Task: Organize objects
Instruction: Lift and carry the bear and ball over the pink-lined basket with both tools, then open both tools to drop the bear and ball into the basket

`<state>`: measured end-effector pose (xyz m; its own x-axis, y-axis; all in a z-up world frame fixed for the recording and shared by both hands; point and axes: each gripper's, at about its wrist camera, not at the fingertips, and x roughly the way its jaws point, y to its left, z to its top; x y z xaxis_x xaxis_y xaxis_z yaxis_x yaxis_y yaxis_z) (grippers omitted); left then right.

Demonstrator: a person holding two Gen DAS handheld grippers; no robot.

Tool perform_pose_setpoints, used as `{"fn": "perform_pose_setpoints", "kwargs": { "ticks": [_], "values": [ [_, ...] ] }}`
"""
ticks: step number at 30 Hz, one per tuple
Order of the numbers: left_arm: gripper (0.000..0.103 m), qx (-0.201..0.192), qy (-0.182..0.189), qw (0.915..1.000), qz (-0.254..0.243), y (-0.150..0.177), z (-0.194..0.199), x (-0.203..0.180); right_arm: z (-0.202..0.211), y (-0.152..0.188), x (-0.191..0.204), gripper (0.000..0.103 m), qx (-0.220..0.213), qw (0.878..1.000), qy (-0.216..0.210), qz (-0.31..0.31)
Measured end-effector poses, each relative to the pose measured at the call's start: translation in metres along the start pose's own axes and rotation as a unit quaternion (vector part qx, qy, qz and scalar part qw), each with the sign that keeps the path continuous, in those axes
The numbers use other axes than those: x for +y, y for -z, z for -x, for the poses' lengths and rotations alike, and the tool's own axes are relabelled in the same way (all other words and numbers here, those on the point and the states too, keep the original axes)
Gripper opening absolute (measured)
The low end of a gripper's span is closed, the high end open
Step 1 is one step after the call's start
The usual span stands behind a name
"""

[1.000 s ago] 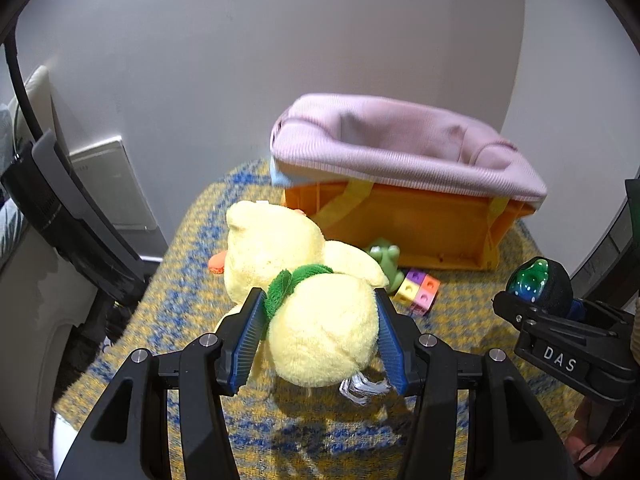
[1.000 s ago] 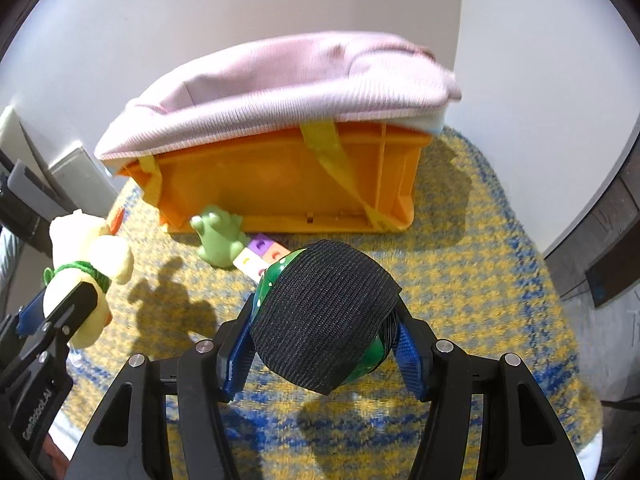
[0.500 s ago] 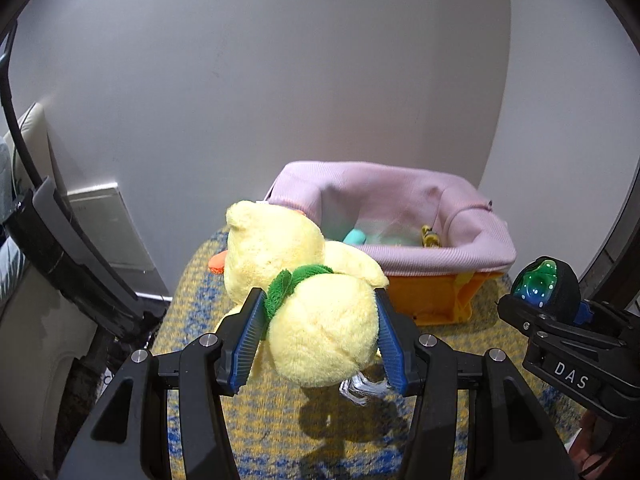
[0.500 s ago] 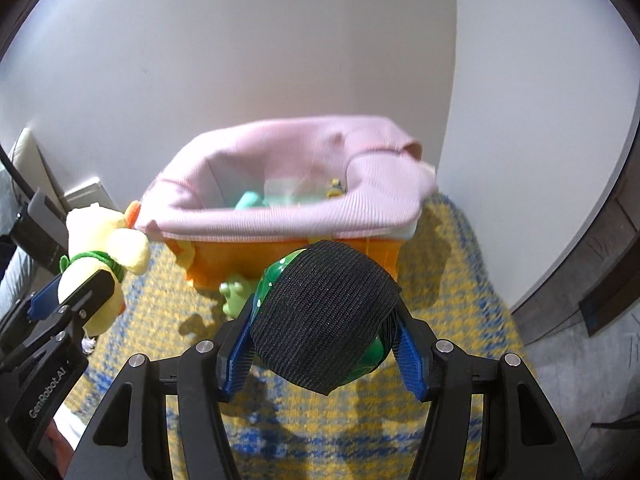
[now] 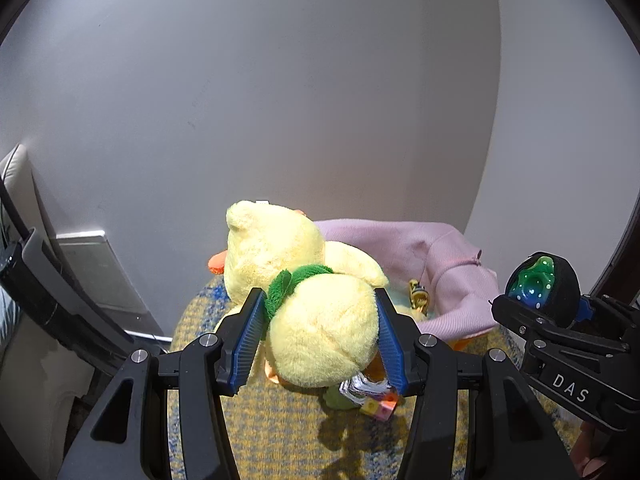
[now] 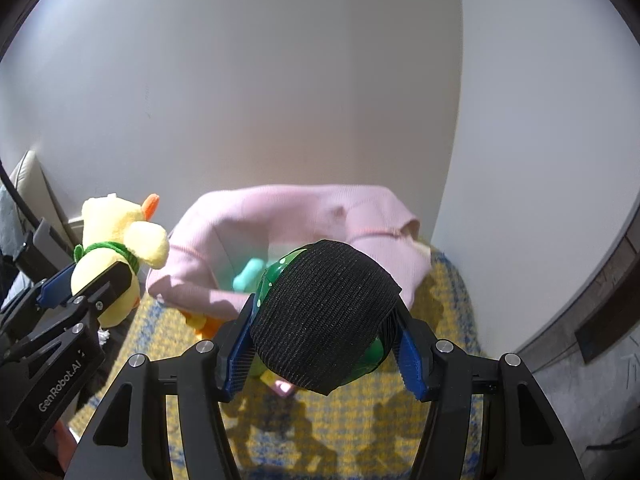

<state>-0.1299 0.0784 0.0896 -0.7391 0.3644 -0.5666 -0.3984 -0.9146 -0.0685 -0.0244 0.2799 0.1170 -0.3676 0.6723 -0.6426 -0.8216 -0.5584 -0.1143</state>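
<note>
- Plain grey-white wall corner behind; below it a woven yellow-and-blue checked cloth [image 5: 280, 440] covers the surface.
- Bin [image 6: 208, 322]: orange plastic, mostly hidden under a pink ribbed knit liner [image 6: 304, 208] draped over its rim. Soft, saggy edge. Something teal [image 6: 248, 274] and a small yellow bit [image 5: 416, 296] lie inside.
- Left gripper [image 5: 320, 344]: jaws part-closed, clamped on the duck [image 5: 320, 336], blue ribbed pads pressed into both sides of its body. Duck is off the cloth, just in front of the bin's near-left rim.
- Duck: yellow plush, fuzzy, round body and head, orange beak, green scarf at the neck. Squashy, so the grip looks secure, but it will spring back on release.
- Right gripper [image 6: 324, 344]: jaws part-closed, holding a ball [image 6: 320, 312] – green, glossy, white dots, wrapped in a black ribbed elastic band. It hangs in the air near the bin's front rim.
- Step, my read: both items are picked and in carry, at about rim height. Drop-off not yet done.
- Next calls for: bring each load forward over the opening, clear of the floppy liner edge, then open the jaws. The ball is round and will likely roll once inside; release low.
- Left on the cloth, under the duck: a small green toy [image 5: 336, 398], a coloured block strip [image 5: 380, 408], a crinkly silver bit [image 5: 360, 386]. Those likely come after.
</note>
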Motion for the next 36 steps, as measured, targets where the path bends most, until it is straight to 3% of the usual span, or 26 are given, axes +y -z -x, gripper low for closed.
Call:
{"fn": "perform_pose_setpoints", "kwargs": {
  "ticks": [10, 31, 34, 35, 36],
  "values": [
    [0.052, 0.006, 0.013, 0.9997, -0.020, -0.032, -0.036, -0.009, -0.023, -0.031, -0.007, 0.060, -0.005, 1.000, 0.002, -0.002],
    [0.054, 0.099, 0.051, 0.9937, -0.010, -0.047, -0.131, -0.005, -0.095, -0.069, -0.004, 0.061, 0.031, 1.000, -0.002, 0.000],
    [0.061, 0.099, 0.050, 0.9938, -0.005, -0.047, -0.131, -0.002, -0.098, -0.070, -0.005, 0.062, 0.031, 0.999, -0.007, -0.004],
    [0.071, 0.096, 0.044, 0.9944, -0.004, -0.048, -0.130, -0.001, -0.097, -0.070, -0.005, 0.064, 0.028, 1.000, -0.006, -0.003],
    [0.083, 0.092, 0.037, 0.9950, -0.003, -0.048, -0.128, 0.000, -0.095, -0.070, -0.005, 0.074, 0.024, 1.000, -0.003, -0.003]
  ]
}}
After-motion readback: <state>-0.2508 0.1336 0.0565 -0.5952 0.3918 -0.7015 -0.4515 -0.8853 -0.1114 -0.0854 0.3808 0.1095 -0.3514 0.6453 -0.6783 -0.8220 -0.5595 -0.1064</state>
